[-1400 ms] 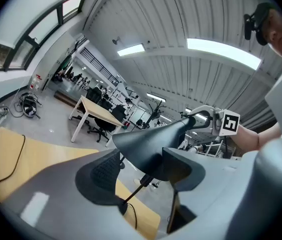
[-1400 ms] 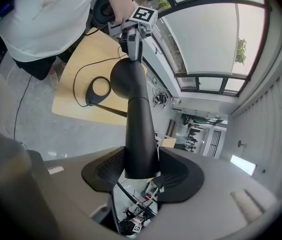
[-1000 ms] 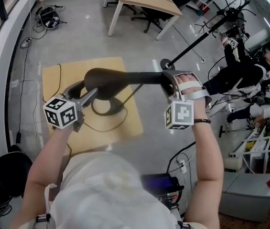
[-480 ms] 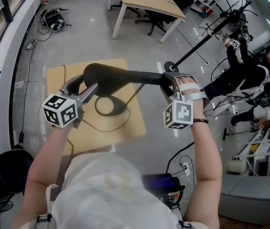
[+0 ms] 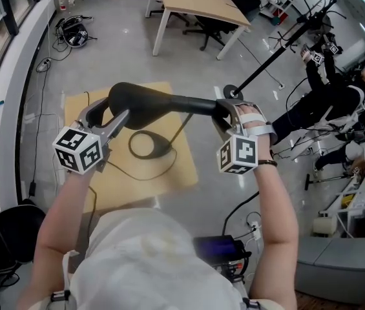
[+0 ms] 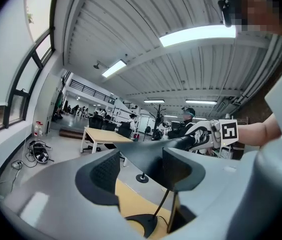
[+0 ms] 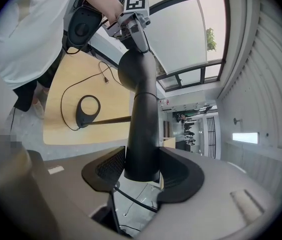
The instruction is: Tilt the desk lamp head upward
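The black desk lamp's long head lies roughly level above its ring base, which rests on a low wooden table. My left gripper is shut on the head's wide end. In the left gripper view the lamp head fills the space between the pads. My right gripper is shut on the narrow end. In the right gripper view the lamp head runs straight out from the pads toward the left gripper. A thin stem leads to the base.
The lamp's cable loops over the table. A larger wooden desk stands further back. A tripod stand and a person with equipment are at the right. Cables lie on the floor at the left.
Both grippers keep their hold. The lamp head's wide end and my left gripper have shifted slightly up and left in the head view.
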`<state>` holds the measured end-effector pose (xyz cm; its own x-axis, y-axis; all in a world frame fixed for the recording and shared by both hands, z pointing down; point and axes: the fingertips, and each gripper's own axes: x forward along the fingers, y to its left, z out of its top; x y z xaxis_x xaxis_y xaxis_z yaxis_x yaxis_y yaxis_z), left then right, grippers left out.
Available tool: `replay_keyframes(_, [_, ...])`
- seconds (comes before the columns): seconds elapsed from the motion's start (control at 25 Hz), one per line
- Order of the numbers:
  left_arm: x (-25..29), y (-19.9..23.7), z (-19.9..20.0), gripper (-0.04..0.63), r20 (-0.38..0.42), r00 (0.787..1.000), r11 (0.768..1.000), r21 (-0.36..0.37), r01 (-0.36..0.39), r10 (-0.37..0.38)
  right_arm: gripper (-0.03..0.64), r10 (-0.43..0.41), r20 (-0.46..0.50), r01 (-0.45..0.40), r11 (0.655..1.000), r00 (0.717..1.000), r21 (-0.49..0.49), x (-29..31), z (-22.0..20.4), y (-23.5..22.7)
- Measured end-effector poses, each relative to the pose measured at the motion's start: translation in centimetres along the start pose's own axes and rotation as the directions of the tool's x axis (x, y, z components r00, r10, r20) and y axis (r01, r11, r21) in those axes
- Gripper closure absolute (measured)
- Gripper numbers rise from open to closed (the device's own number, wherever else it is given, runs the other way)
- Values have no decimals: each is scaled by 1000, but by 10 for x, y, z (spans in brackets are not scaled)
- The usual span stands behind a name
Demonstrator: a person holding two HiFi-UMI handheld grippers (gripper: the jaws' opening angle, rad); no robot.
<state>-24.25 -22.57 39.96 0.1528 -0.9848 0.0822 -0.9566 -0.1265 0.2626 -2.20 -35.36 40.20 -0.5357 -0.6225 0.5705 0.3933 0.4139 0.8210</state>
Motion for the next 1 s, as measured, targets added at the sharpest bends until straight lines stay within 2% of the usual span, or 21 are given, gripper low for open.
replay_keyframes(1.0, [-2, -13, 39, 339, 37, 998, 993, 101, -62, 58, 394, -20, 84, 7, 988, 996, 157, 5, 1, 7])
